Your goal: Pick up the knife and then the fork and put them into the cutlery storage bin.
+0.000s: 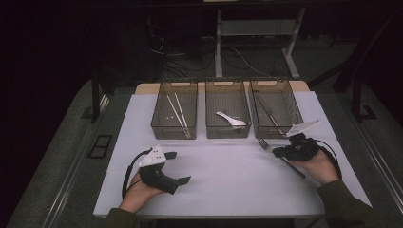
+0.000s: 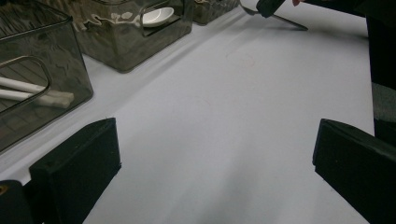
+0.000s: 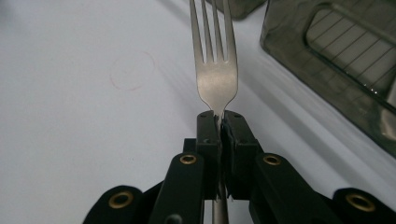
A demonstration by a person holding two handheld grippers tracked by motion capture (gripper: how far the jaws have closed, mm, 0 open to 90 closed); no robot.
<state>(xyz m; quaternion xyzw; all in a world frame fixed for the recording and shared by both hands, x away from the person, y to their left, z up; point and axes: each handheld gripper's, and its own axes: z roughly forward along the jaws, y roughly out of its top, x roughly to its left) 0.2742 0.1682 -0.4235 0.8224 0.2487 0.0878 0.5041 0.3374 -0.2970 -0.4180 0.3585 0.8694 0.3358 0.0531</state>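
- High view: three bins stand in a row on the surface [image 1: 214,175]. The left bin [image 1: 174,109] holds chopsticks [image 1: 177,110], the middle bin [image 1: 227,108] a spoon [image 1: 231,119], and the right bin [image 1: 275,107] dark cutlery. Sorting looks mostly done.
- Left gripper view: the left gripper [image 2: 212,154] is released, jaws wide over bare surface.
- Right gripper view: the right gripper [image 3: 219,116] is clenched on the fork [image 3: 215,56] at its neck, just beside the right bin; the fork is not yet binned.

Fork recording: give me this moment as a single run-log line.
right tongs: shut on fork, near right bin | left tongs: open, idle | chopsticks left bin | spoon middle bin
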